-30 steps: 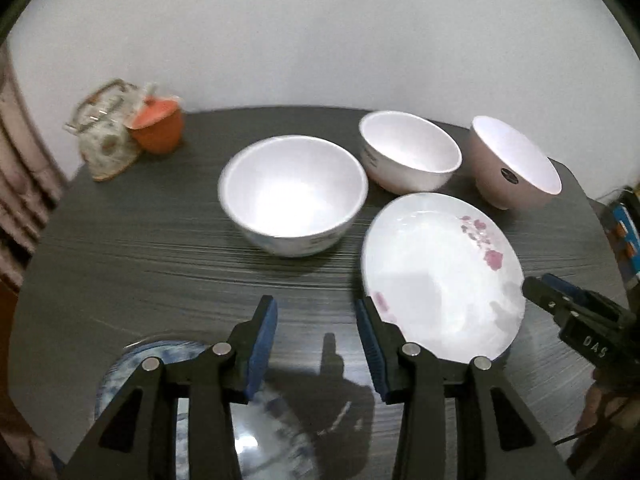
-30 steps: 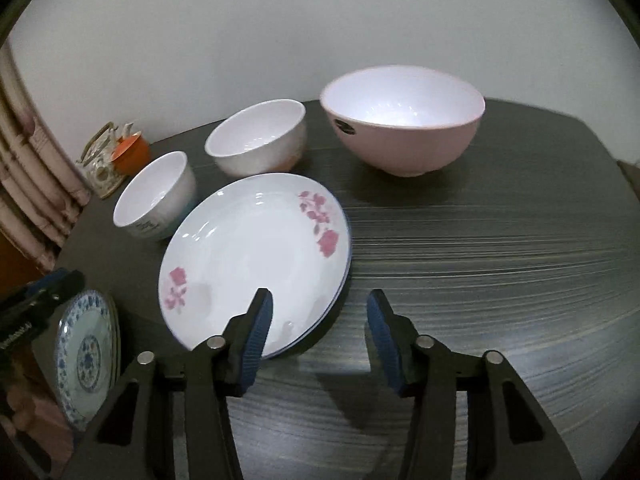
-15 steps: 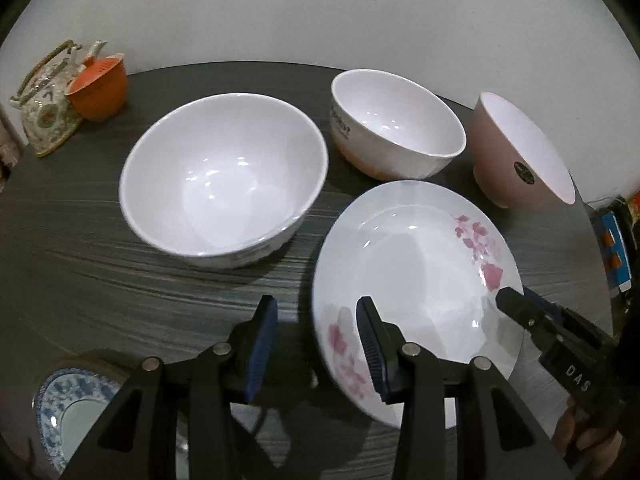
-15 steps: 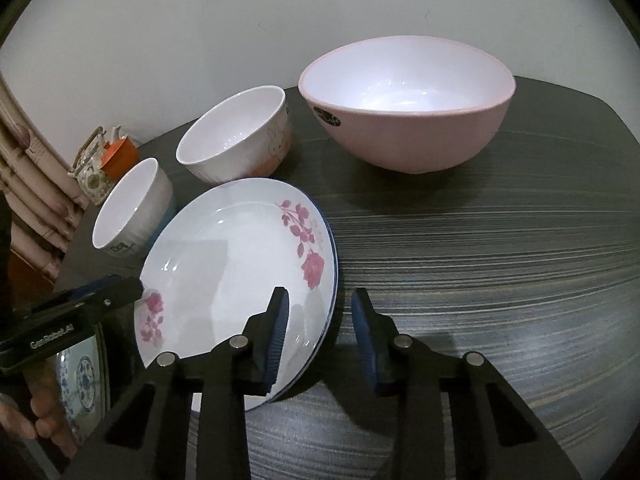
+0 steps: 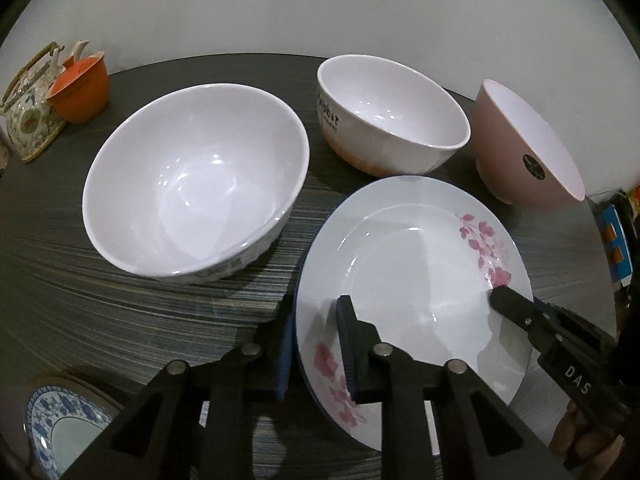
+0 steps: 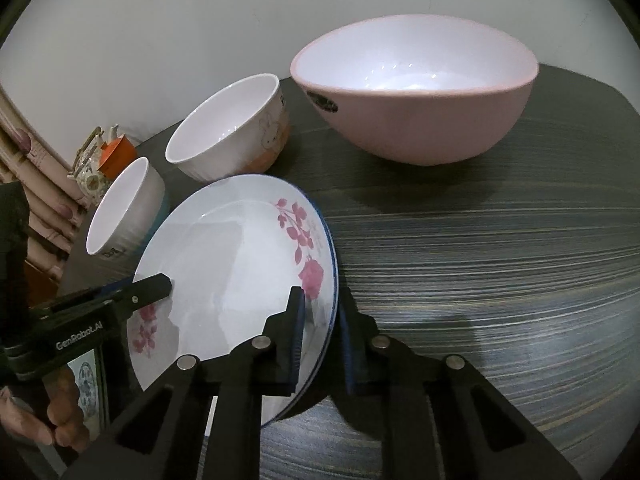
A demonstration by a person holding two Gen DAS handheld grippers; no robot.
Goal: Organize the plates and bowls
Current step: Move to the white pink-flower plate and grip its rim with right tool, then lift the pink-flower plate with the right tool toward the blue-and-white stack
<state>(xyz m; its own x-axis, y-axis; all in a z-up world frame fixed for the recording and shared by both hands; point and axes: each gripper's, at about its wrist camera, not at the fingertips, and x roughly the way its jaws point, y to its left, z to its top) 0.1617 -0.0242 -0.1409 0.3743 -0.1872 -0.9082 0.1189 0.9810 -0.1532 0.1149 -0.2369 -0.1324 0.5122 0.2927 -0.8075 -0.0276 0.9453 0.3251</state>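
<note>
Flowered plate (both grippers' grip)

Black left gripper marked "GenRobot.AI", blue pads, 4 silver pivot screws.

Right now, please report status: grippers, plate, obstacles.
Left gripper and right gripper both shut on floral plate rim. White bowl close beside.

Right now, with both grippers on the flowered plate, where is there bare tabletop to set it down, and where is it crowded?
Bare tabletop lies right of the flowered plate, in front of the pink bowl. A smaller strip runs between the large white bowl and the blue-patterned plate. It is crowded around the rabbit bowl.
</note>
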